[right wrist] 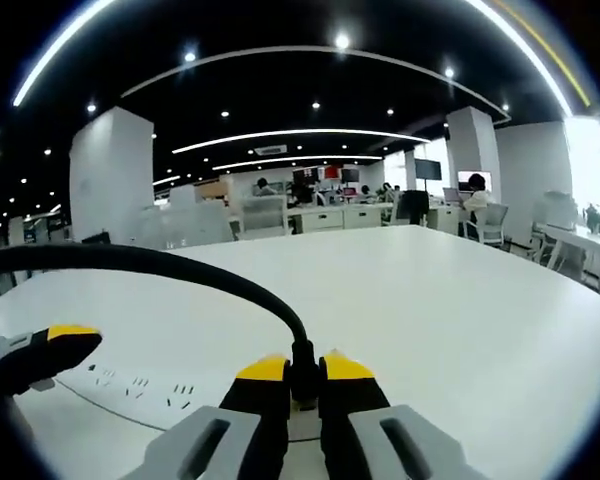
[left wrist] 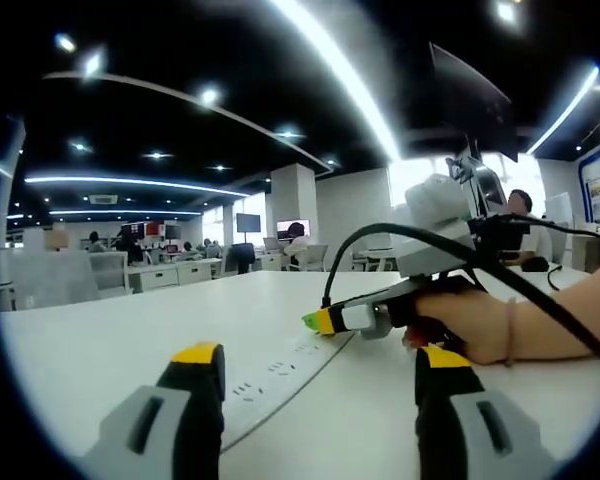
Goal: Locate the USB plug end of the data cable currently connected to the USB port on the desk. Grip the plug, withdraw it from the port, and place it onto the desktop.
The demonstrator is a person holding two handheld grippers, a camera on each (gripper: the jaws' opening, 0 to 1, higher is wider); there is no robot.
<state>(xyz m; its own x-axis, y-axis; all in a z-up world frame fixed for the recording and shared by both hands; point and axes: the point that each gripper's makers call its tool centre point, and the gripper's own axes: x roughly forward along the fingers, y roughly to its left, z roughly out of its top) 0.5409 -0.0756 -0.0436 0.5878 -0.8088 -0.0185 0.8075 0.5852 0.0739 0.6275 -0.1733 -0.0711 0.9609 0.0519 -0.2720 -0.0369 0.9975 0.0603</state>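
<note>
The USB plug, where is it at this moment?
In the right gripper view the plug sits at bottom centre, pinched by the right gripper above the power strip; its black cable arcs away to the left.

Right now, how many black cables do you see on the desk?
1: the black cable arches over the white desk to its plug, pinched in the right gripper. Others may be hidden.

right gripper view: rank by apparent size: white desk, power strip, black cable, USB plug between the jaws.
1. white desk, largest by far.
2. black cable, a long arc, but near the lens, so unsure against the strip.
3. power strip, partly cut off.
4. USB plug, smallest; the right gripper covers most of it.
</note>
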